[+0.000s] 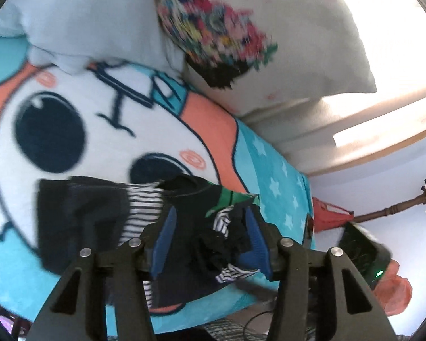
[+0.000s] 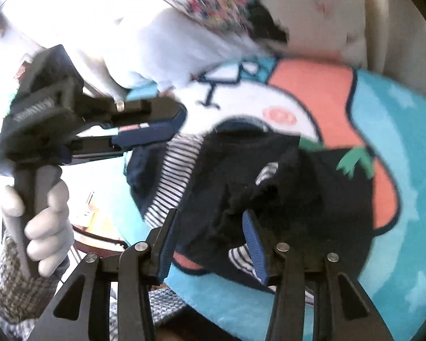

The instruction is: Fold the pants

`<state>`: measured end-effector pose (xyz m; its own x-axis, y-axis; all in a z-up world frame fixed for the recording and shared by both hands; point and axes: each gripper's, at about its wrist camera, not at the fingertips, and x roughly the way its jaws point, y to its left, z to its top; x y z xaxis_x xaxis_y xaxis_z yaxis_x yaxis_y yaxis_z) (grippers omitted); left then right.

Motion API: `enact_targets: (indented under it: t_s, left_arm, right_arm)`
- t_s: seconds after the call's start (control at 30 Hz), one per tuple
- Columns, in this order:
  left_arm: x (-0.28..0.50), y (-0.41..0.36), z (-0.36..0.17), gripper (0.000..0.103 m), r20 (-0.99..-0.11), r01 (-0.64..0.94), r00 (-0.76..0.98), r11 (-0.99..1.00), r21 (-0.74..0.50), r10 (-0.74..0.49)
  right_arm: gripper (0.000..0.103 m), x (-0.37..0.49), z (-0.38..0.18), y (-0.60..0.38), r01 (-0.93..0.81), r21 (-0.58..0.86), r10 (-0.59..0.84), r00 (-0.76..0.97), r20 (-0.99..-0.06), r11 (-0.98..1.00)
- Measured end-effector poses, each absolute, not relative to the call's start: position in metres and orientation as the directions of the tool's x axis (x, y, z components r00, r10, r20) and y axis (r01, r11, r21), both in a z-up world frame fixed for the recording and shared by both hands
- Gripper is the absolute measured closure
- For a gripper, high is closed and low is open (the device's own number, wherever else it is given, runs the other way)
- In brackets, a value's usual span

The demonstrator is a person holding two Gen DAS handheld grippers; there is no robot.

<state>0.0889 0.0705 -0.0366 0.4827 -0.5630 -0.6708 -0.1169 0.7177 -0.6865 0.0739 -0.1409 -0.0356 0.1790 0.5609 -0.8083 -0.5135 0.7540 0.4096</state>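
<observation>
Bed covered by a plush turquoise blanket with white stars and a big cartoon face, coral and white. Pale wall behind; dark turned-wood coat stand beside it. White pillows at the head, one with a blurred floral patch. Dark pants with striped lining lie bunched, soft, on the blanket centre. Left gripper and right gripper: jaws parted, ribbed blue pads straddling cloth, not pinching it.
</observation>
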Motion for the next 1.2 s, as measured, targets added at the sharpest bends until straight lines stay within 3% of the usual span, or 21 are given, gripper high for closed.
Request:
enact_targets:
  t_s: [0.1, 0.13, 0.17, 0.2, 0.23, 0.43, 0.7, 0.87, 1.2]
  left_arm:
    - [0.075, 0.083, -0.026, 0.053, -0.700, -0.141, 0.522, 0.761, -0.633, -0.486]
    - [0.071, 0.087, -0.024, 0.053, -0.706, -0.144, 0.528, 0.769, -0.623, -0.473]
    - [0.067, 0.090, -0.023, 0.053, -0.709, -0.147, 0.535, 0.776, -0.614, -0.459]
    - [0.063, 0.092, -0.023, 0.053, -0.711, -0.149, 0.544, 0.783, -0.603, -0.444]
    - [0.059, 0.094, -0.022, 0.053, -0.717, -0.154, 0.551, 0.792, -0.590, -0.427]
    - [0.035, 0.117, -0.030, 0.053, -0.753, -0.202, 0.553, 0.820, -0.536, -0.357]
    - [0.012, 0.164, -0.031, 0.053, -0.755, -0.282, 0.588, 0.802, -0.527, -0.290]
    - [0.008, 0.189, -0.027, 0.052, -0.754, -0.328, 0.615, 0.795, -0.511, -0.231]
    - [0.006, 0.210, -0.039, 0.053, -0.804, -0.418, 0.572, 0.786, -0.457, -0.163]
  right_arm:
    - [0.053, 0.080, -0.023, -0.158, -0.458, 0.353, 0.510, 0.282, -0.812, 0.816]
    - [0.059, 0.084, -0.024, -0.161, -0.427, 0.323, 0.470, 0.306, -0.828, 0.845]
    - [0.080, 0.092, -0.030, -0.164, -0.399, 0.306, 0.441, 0.308, -0.843, 0.865]
    - [0.088, 0.098, -0.036, -0.166, -0.371, 0.302, 0.419, 0.293, -0.859, 0.878]
    - [0.090, 0.104, -0.045, -0.165, -0.344, 0.302, 0.403, 0.278, -0.872, 0.889]
    - [0.090, 0.127, -0.094, -0.127, -0.329, 0.253, 0.332, 0.212, -0.919, 0.910]
    - [0.090, 0.114, -0.069, -0.106, -0.358, 0.152, 0.254, 0.257, -0.932, 0.921]
    - [0.073, 0.100, -0.047, -0.085, -0.396, 0.145, 0.276, 0.295, -0.915, 0.907]
    - [0.069, 0.091, -0.061, -0.033, -0.447, 0.165, 0.302, 0.257, -0.918, 0.879]
